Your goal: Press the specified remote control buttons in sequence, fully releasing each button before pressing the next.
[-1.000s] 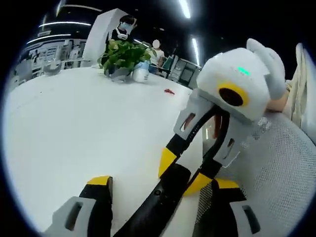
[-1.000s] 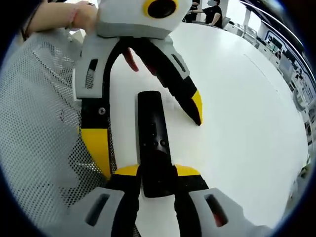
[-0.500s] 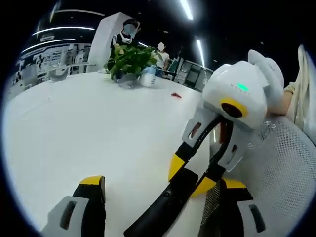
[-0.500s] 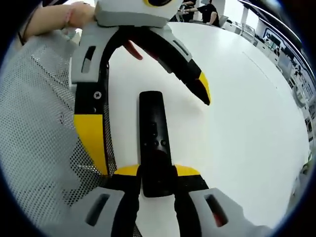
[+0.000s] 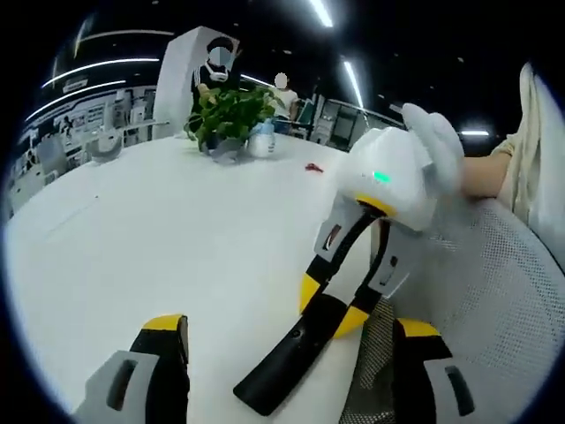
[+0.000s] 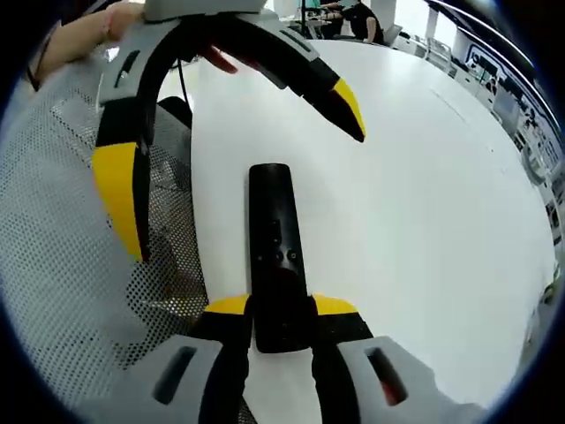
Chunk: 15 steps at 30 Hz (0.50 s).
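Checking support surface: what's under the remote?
The remote lies over the bare white table, its near end clamped in the right tongs. White mesh lies beside it. The table directly beneath is hidden.

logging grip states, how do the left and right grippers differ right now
The right gripper is shut on the remote, clamping its near end; the left gripper is open, jaws spread wide, holding nothing. The right sits low at the remote; the left hangs apart from it. Both have yellow-tipped black jaws.

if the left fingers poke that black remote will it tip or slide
The remote control looks stiff and slim, so it probably won't flex. The right gripper clamps only its near end, so a push near the far tip may pivot it. Its smooth casing could slip.
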{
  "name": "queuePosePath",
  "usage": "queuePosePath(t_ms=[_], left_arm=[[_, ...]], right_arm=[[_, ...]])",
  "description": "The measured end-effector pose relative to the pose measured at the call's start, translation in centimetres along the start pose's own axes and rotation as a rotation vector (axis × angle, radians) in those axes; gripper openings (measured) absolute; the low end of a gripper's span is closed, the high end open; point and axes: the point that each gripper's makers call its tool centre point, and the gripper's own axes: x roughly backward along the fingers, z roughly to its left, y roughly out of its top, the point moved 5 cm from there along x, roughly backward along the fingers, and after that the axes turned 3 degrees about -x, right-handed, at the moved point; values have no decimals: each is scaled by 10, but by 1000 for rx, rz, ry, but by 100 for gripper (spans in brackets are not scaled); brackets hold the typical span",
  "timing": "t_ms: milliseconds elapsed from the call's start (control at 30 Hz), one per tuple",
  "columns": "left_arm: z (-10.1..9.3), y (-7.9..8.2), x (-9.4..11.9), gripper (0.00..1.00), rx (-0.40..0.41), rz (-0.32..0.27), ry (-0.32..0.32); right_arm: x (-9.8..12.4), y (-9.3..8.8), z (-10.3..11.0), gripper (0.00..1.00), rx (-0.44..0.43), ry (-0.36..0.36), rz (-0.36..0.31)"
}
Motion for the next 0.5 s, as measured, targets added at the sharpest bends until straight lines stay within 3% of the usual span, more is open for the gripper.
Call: queuePosePath(t_ms=[200,500], left_arm=[[-2,11,20,100,22,-16,35],[-7,21,60,100,68,-109,145]], right_arm=[[0,0,0,25,-4,0,-1],[0,0,0,25,-10,-3,-6]])
